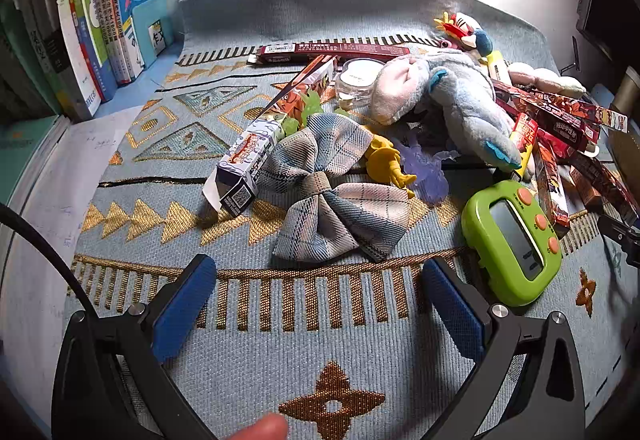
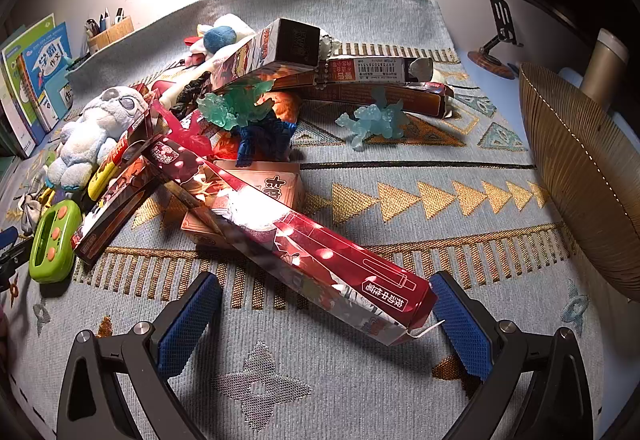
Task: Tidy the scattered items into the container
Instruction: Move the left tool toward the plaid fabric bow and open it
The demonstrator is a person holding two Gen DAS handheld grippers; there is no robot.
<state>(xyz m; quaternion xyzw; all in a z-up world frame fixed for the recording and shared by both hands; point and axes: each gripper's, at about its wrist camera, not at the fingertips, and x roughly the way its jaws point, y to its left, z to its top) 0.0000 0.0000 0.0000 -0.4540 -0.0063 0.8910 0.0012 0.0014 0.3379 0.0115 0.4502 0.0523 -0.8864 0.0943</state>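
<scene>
Two tools, left (image 1: 318, 304) and right (image 2: 326, 314), both spread wide and empty, plaid bow (image 1: 332, 196) and red box (image 2: 296, 240) just ahead.

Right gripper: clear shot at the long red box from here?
Probably yes. The right gripper is open, and the near end of the long red box already lies between its fingers on the mat, nothing on top of that end; its far end sits in the pile.
</scene>
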